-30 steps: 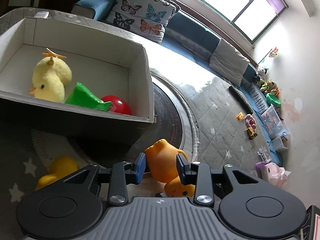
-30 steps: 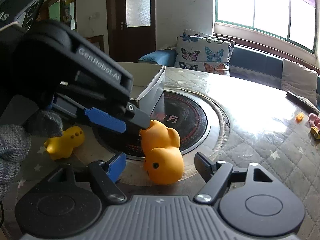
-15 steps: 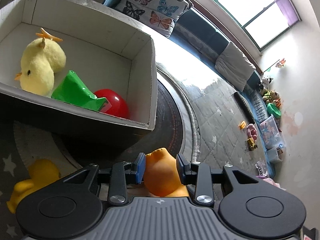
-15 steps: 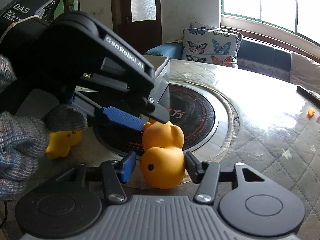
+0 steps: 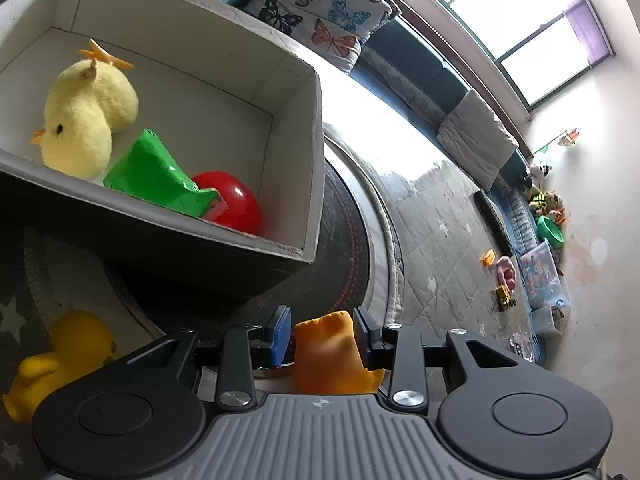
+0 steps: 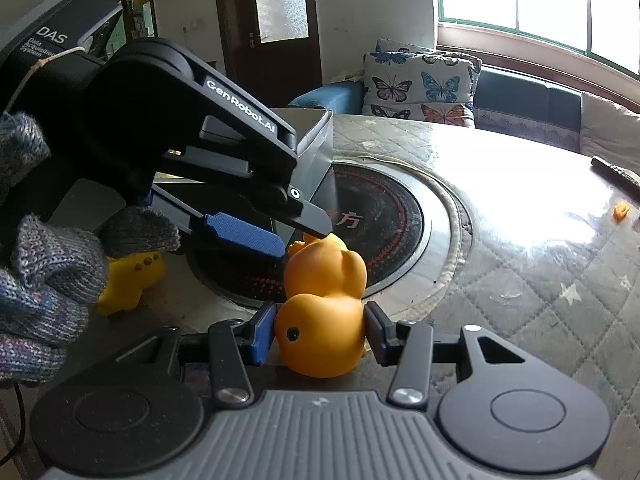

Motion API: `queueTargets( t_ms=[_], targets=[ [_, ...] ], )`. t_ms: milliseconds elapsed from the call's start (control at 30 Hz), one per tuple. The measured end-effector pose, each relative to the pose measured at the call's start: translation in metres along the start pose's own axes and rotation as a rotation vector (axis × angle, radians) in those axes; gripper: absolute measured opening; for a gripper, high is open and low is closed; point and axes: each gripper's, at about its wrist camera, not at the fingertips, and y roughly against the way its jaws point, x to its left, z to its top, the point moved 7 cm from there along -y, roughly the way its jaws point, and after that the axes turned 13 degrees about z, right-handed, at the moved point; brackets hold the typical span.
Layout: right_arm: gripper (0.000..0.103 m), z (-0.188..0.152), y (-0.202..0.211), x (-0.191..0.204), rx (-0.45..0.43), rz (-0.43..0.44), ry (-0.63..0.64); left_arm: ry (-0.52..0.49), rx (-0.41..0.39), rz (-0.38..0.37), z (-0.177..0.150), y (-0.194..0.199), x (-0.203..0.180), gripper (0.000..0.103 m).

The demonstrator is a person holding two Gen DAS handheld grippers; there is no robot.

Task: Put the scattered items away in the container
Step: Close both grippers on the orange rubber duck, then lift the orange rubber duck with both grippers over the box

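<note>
While both narrow, left claw (image 5: 322, 336) pinches the orange duck (image 6: 324, 300); right claw (image 6: 320, 330) grips its head.

In the right wrist view, white lettering "GenRobot.AI" runs along the black arm of the left gripper (image 6: 298, 236). On the grey housing (image 6: 60, 28) behind it stands "DAS", with smaller lines beneath that seem to read "Data Acquisition System". A red Chinese character "方" shows on the dark round plate (image 6: 384, 216) set into the bench; the left wrist view holds no legible text.
</note>
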Motion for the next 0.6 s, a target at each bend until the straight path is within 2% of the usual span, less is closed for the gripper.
queueTargets(
  t_ms=[433, 600],
  targets=[
    [0.047, -0.001, -0.001, -0.001, -0.009, 0.001, 0.001, -0.034, 0.005, 0.029, -0.002, -0.013, -0.012, 0.044],
    [0.048, -0.003, -0.001, -0.003, -0.011, 0.003, 0.004, -0.052, 0.001, 0.032, -0.003, -0.017, -0.015, 0.043]
  ],
)
